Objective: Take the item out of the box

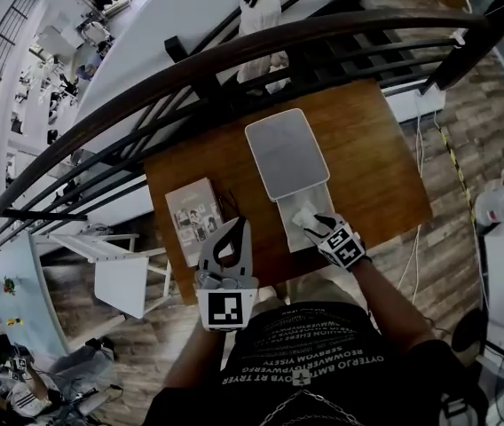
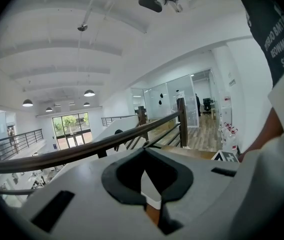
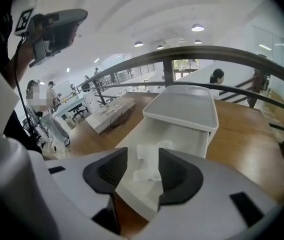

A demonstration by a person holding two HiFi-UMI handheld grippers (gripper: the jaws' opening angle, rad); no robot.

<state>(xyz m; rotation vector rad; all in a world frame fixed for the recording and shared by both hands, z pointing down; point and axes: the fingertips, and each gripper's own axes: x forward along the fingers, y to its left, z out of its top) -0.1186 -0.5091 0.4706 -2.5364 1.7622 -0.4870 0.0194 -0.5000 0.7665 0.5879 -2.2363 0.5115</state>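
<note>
**While the white item lies in the drawer, the right claw hangs spread above it**

Where the dark curved railing (image 1: pixel 234 56) sweeps across at 12 o'clock, a brown wooden desk (image 1: pixel 367 167) sits tight against it. It's a mezzanine: an office hall drops away at 9 o'clock and plank floor (image 1: pixel 492 131) runs past at 3. On the desk there's a white box (image 1: pixel 286 153), with its drawer (image 3: pixel 174 134) pulled out toward 6, and a booklet (image 1: pixel 194 218) lying at the box's 8 o'clock.

Over to the right claw (image 3: pixel 143 156): pads wide apart, tilted down over the drawer. The crumpled white item (image 3: pixel 148 163) shows right between them, on the drawer's bottom near its front end, and neither pad is squeezing it. In the right gripper view its long axis runs from 7 to 1 o'clock, along the drawer; which end leads, I can't tell.

The left claw (image 1: pixel 237 224) is held over the desk edge at the booklet's 4 o'clock, tips pressed together, nothing in them.
</note>
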